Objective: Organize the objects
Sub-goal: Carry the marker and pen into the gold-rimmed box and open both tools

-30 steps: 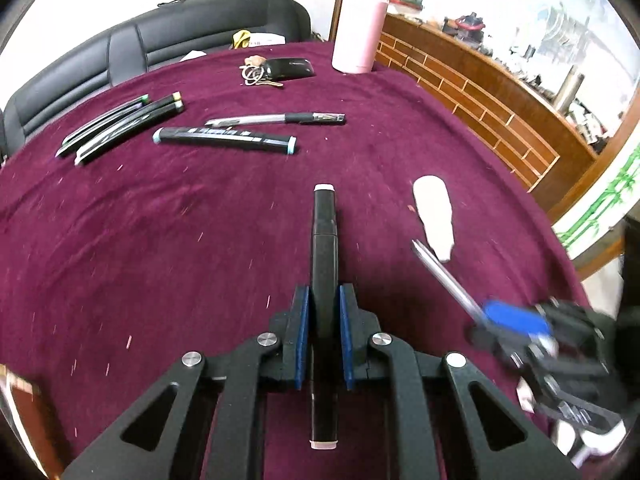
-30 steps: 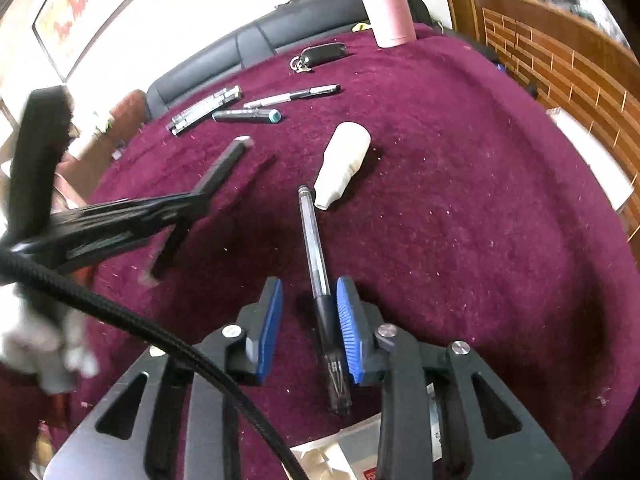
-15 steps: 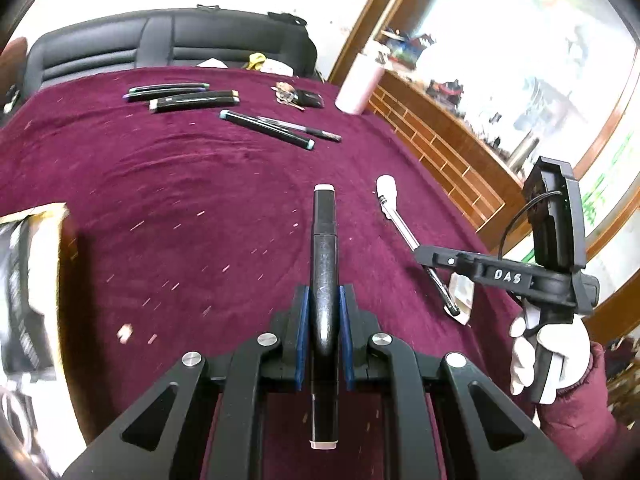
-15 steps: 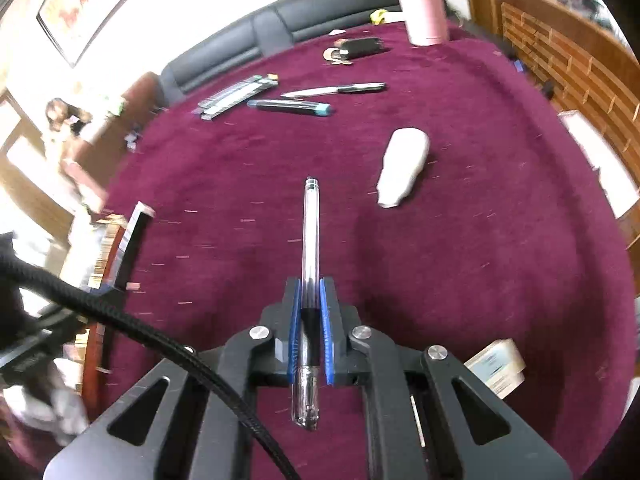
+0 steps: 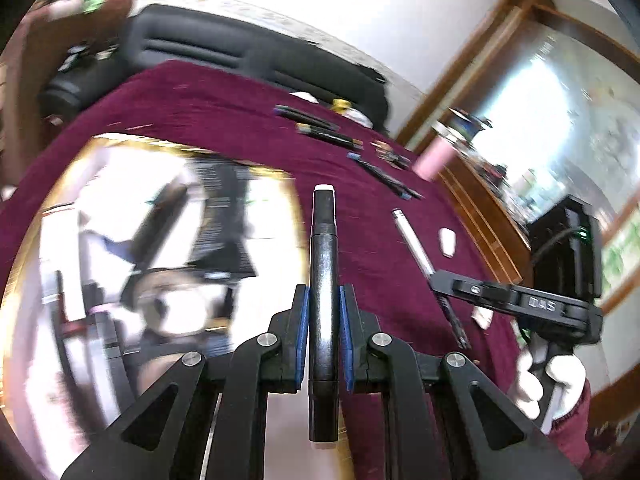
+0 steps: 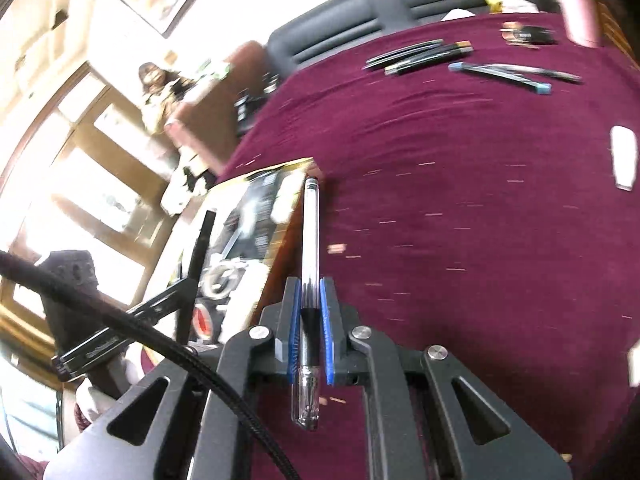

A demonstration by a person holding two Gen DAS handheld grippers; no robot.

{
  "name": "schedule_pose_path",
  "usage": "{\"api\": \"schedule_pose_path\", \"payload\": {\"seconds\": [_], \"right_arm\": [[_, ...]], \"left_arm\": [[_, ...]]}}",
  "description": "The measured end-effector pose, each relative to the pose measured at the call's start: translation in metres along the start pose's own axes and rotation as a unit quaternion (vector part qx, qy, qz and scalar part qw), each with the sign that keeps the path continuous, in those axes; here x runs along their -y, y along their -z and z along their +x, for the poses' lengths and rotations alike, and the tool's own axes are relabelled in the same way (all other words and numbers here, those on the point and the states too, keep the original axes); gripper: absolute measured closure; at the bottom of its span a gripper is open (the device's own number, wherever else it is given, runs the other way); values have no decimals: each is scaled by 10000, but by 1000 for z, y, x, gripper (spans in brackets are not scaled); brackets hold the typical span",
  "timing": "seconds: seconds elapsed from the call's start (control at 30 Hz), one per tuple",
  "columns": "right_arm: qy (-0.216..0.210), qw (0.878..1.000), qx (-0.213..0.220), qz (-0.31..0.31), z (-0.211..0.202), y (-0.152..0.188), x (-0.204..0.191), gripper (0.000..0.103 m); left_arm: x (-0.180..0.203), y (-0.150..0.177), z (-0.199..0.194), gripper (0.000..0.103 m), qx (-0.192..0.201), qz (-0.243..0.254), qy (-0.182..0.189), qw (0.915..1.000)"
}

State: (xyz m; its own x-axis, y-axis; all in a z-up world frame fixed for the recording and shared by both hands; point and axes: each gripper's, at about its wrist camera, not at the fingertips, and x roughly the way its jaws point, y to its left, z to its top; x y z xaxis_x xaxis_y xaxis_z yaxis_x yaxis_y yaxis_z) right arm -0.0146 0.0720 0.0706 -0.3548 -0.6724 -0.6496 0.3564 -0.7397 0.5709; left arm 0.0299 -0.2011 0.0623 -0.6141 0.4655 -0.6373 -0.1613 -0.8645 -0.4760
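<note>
Maroon cloth covers the surface (image 6: 460, 208), and a gold-rimmed open box (image 5: 168, 144) sits at its near-left edge as the landmark. Left claw (image 5: 324, 332), tilted forward above the box, pinches a black marker (image 5: 323, 264); right claw (image 6: 310, 320), just right of the box, pinches a clear pen (image 6: 311, 232). Both pens jut far beyond the pads, so a hurried swing could snag the box rim or cross the claws and twist a pen loose.
</note>
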Motion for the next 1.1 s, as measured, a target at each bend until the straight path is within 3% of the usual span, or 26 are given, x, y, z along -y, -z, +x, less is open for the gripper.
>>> {"api": "schedule_pose_path", "payload": {"seconds": [0.27, 0.47, 0.77, 0.83, 1.03, 1.1], "right_arm": [[-332, 9978, -542, -171, 78, 6, -60, 95], [-168, 9961, -855, -148, 113, 16, -74, 95], [208, 9949, -968, -204, 134, 15, -79, 91], [259, 9947, -967, -212, 135, 13, -81, 86], [240, 9967, -748, -213, 117, 13, -81, 83], [204, 9977, -616, -217, 109, 11, -84, 81]], "left_arm": [[-60, 13, -2, 92, -79, -567, -217, 9981], [-72, 18, 9, 92, -152, -617, -149, 9979], [-75, 12, 20, 89, -155, -610, -70, 9980], [-76, 13, 17, 73, -160, -642, -19, 9978], [-77, 12, -5, 50, 69, -873, 380, 9954], [-78, 10, -13, 48, 173, -989, 604, 9931]]}}
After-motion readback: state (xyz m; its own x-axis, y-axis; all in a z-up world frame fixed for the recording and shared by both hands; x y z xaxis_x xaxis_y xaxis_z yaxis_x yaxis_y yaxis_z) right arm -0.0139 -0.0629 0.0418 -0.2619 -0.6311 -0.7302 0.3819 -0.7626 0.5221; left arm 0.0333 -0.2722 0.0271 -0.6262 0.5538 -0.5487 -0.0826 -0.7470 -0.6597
